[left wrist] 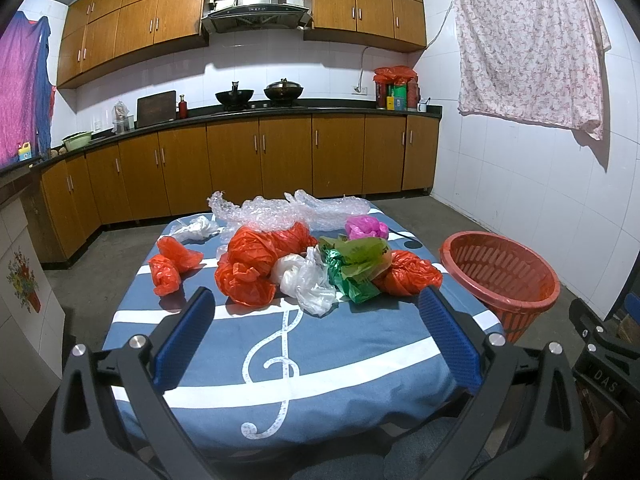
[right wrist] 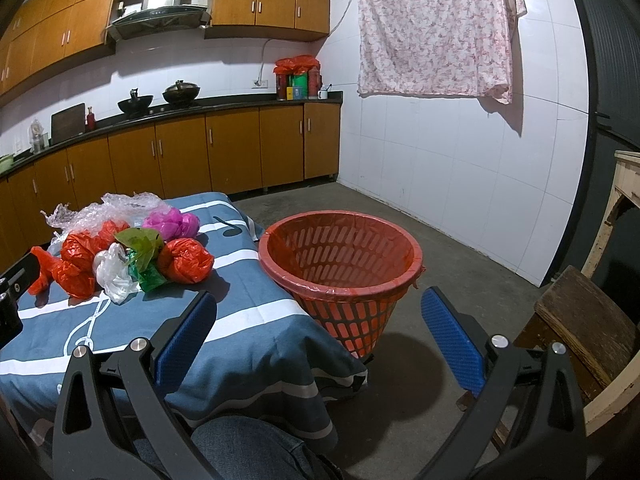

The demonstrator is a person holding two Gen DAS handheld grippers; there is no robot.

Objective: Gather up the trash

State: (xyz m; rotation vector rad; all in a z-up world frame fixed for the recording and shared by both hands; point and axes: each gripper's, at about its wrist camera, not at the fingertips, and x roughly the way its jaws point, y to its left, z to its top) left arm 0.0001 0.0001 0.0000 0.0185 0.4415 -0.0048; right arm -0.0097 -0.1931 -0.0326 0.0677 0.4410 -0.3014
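Hovering low over the near edge of the surface (left wrist: 340, 360), the left hand-held gripper (left wrist: 316, 316) has its blue pads spread wide and empty, aimed at the heap of crumpled plastic bags, which suggests collecting has not yet begun. The right hand-held gripper (right wrist: 318, 320) is likewise wide and empty, pointing toward the red basket (right wrist: 340, 256) that stands on the floor just beside the right edge of the surface, close enough, I judge, that trash can be dropped in with a short swing.

The trash lies bunched toward the far half of the striped cloth. Counted in the left view: about four orange-red bags, namely a small one on the left (left wrist: 172, 264), two piled in the middle (left wrist: 252, 264) and one on the right (left wrist: 408, 272); two white bags, one near (left wrist: 308, 280) and one far left (left wrist: 196, 230); one green bag (left wrist: 356, 264); one pink bag (left wrist: 366, 228); and a sheet of bubble wrap (left wrist: 280, 210) along the far edge. The red basket looks lined and empty.
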